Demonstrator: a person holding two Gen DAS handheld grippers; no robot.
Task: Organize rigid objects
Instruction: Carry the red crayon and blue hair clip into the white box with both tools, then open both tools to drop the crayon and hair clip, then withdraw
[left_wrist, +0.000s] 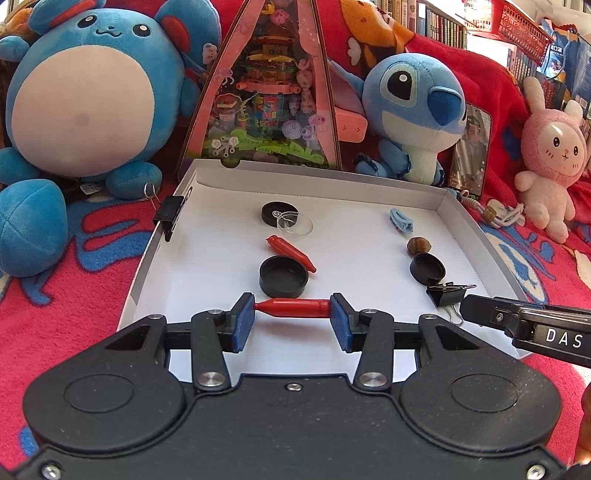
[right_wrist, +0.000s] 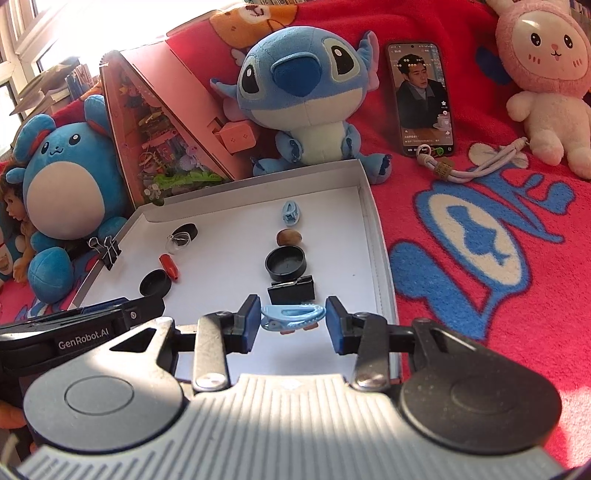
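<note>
- Between the left gripper (left_wrist: 292, 309) and its blue pads sits a red bullet-shaped piece (left_wrist: 293, 308), pinched end to end and held crosswise just above the near end of the white tray (left_wrist: 458, 210).
- Just beyond that piece, a black round lid (left_wrist: 283, 276) lies open side up on the tray floor, with a second red bullet-shaped piece (left_wrist: 291, 252) lying aslant at its far rim, touching or nearly so.
- Farther ahead of the left tool, a clear dome cap (left_wrist: 295, 224) leans against a black disc (left_wrist: 279, 213).
- Off to the left tool's left, a black binder clip (left_wrist: 173, 216) grips the tray's wall.
- Over on the right gripper (right_wrist: 291, 317), the pads are closed on a light blue hair clip (right_wrist: 291, 315), held crosswise over the tray's near end.
- Right ahead of that clip, a second black binder clip (right_wrist: 291, 290) lies on the tray floor, then a small black cup lid (right_wrist: 285, 263) open side up just beyond it.
- Farther along the same line come a brown nut (right_wrist: 289, 237) and another light blue hair clip (right_wrist: 291, 213), each just apart from the last.
- Past the tray's far wall, a blue plush toy (right_wrist: 306, 92) sits on the red blanket (right_wrist: 480, 314), with a phone (right_wrist: 421, 98) propped to its right.
- The left tool's black body shows at the right tool's near left, close alongside.
</note>
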